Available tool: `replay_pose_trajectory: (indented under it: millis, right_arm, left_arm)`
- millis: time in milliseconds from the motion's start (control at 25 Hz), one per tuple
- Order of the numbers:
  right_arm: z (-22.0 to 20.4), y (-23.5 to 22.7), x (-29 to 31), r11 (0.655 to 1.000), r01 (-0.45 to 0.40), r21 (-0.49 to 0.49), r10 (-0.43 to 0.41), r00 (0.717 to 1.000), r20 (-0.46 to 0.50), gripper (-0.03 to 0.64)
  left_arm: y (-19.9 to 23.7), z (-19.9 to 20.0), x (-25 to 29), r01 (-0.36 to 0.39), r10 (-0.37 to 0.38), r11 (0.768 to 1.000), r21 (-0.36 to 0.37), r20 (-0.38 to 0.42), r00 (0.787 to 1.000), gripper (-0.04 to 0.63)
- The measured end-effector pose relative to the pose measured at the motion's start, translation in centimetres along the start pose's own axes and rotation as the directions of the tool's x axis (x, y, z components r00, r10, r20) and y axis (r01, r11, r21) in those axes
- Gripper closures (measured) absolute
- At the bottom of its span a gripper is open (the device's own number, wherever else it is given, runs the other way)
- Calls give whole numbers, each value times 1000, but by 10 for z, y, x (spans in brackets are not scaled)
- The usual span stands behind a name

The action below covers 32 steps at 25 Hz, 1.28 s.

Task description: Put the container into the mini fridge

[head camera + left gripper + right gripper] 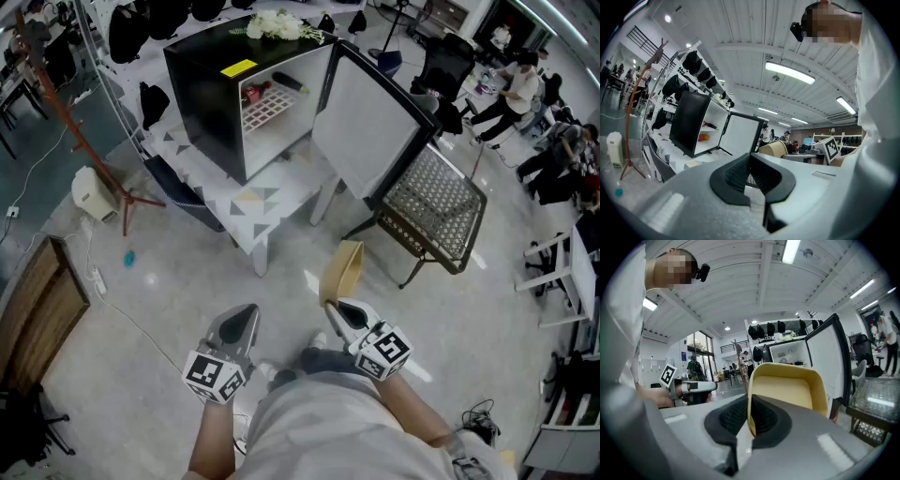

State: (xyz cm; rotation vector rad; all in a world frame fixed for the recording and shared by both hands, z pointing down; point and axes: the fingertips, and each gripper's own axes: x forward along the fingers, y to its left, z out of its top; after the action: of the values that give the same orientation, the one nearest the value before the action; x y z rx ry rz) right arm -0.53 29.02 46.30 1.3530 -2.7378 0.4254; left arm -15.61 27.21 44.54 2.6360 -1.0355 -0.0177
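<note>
The right gripper (pixel 339 309) is clamped on the rim of the yellow container (pixel 343 269), held over the floor, well short of the mini fridge (pixel 216 94) standing open on the far worktop (pixel 246 208). The left gripper (pixel 242 321) is closed, empty. Carrying and placing remain

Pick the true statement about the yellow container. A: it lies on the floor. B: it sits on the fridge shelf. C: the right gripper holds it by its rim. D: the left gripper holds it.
C: the right gripper pinches the rim of the container.
</note>
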Motion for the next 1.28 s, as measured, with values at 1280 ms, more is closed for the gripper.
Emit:
replay_pose_trajectory:
  millis: [1280]
  right_arm:
    - [43, -214, -24, 998, -30, 58, 24, 995, 102, 604]
  left_arm:
    - [-56, -7, 227, 21, -9, 996, 84, -142, 990, 586]
